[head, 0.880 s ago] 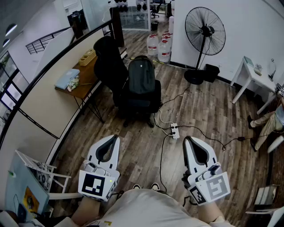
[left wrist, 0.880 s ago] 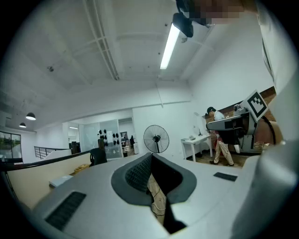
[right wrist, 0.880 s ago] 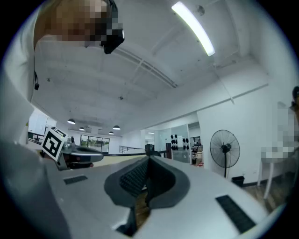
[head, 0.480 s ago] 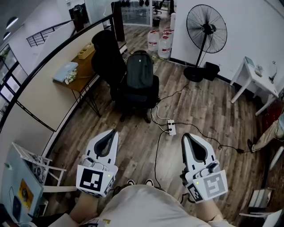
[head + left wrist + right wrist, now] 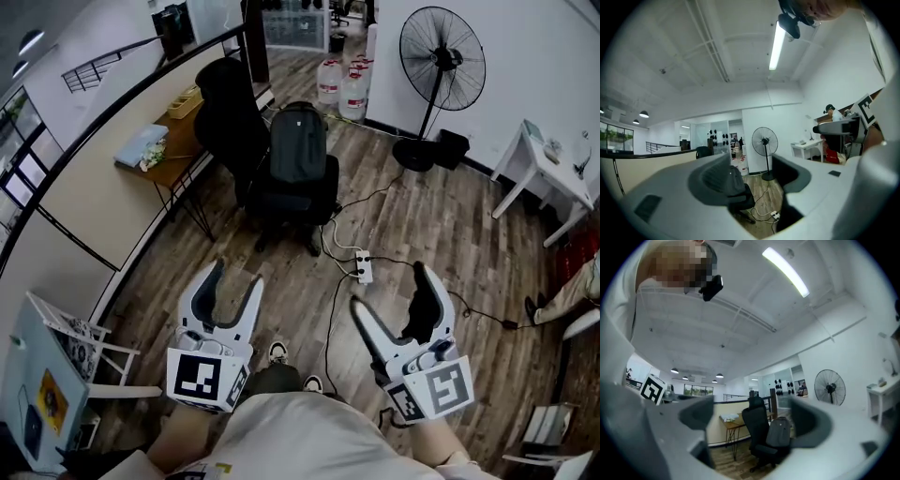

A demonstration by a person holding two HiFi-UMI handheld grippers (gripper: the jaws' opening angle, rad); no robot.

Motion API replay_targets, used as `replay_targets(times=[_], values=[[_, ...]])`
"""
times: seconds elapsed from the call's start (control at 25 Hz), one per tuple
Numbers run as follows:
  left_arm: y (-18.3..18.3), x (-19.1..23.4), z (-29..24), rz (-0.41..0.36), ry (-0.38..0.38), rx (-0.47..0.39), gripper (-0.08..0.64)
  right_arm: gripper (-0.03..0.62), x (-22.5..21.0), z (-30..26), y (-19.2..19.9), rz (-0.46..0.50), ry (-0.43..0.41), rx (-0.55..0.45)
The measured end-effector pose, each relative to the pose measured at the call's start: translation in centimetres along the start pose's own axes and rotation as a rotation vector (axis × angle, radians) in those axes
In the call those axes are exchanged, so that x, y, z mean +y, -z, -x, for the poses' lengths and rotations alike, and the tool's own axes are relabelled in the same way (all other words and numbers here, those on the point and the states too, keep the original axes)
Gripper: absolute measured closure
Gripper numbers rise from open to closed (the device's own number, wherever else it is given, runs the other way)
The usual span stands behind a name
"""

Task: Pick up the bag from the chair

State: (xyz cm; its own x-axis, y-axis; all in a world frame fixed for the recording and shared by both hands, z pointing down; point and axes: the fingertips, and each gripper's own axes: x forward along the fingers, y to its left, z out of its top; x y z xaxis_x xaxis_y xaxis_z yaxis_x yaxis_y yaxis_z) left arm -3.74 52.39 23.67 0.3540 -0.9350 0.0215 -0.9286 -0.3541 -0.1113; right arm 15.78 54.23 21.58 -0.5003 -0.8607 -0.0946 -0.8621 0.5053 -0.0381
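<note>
The bag (image 5: 298,145) is dark grey, on a black chair (image 5: 228,112). Right of the chair, the fan (image 5: 442,52) is black. The floor (image 5: 422,225) under the chair is brown wood planks (streaky grain). The left gripper (image 5: 237,275) and right gripper (image 5: 389,286) are white with black-and-white square markers.

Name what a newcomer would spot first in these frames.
Low in the head view, the white left gripper and right gripper fill the foreground, jaws apart with nothing between them. Beyond them, mid-room, a dark backpack stands upright on the seat of a black office chair. A large pedestal fan stands by the white wall at the upper right.
</note>
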Motion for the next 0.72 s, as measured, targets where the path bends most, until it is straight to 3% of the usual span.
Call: replay_targets(times=[0.04,0.08,0.2,0.72], values=[[0.0,0.2,-0.2,0.014,-0.010,-0.007,0.213,0.014,-0.1,-0.3,-0.1,-0.006,-0.001,-0.013],[0.1,0.4,-0.4,0.021,-0.014,-0.011,0.176,0.011,-0.2,-0.7,0.1,-0.004,-0.001,-0.011],[0.4,0.8,-1.0,0.014,-0.017,-0.015,0.160,0.012,-0.6,-1.6,1.2,0.020,0.014,0.032],[2.1,6.8,-9.6,0.034,0.000,-0.005,0.152,0.014,-3.5,-11.2,2.9,0.058,0.038,0.061]])
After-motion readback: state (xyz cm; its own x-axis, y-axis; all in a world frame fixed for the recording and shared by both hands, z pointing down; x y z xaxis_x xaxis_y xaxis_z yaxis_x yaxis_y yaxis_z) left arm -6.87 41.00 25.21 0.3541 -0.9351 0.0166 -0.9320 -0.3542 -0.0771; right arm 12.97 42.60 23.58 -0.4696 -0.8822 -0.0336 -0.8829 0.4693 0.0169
